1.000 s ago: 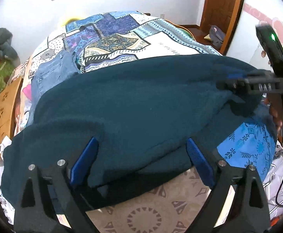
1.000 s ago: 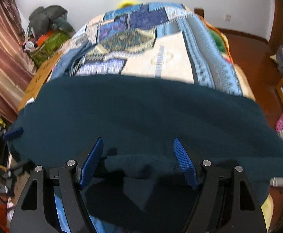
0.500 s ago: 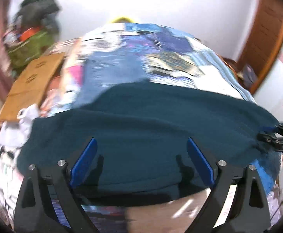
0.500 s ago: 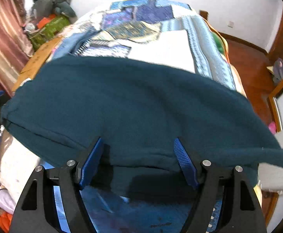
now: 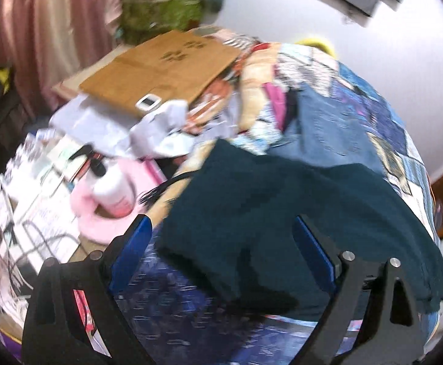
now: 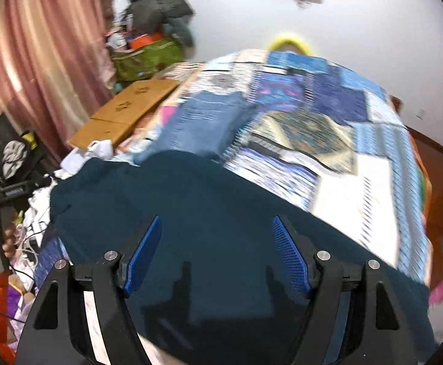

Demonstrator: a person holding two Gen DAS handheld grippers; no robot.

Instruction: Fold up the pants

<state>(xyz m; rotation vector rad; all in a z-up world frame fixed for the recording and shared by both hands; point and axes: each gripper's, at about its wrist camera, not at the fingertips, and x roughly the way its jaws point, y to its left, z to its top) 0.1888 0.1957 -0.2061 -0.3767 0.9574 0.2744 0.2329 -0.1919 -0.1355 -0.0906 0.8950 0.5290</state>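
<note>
Dark teal pants (image 5: 282,213) lie folded across the near end of a bed with a patchwork cover (image 6: 328,115). My left gripper (image 5: 221,243) is open above the pants' left end, holding nothing. My right gripper (image 6: 218,243) is open above the middle of the pants (image 6: 221,213), holding nothing. The left gripper also shows at the left edge of the right wrist view (image 6: 5,194). Both views are blurred.
Blue jeans (image 5: 328,127) lie on the bed beyond the pants. Left of the bed are a flat cardboard box (image 5: 160,76), a pink-capped white bottle (image 5: 111,188), papers and a pink curtain (image 6: 38,60). A green bag (image 6: 148,57) stands by the far wall.
Both views have swung to the left. The left gripper has moved toward the pants' left end. Both grippers stay open.
</note>
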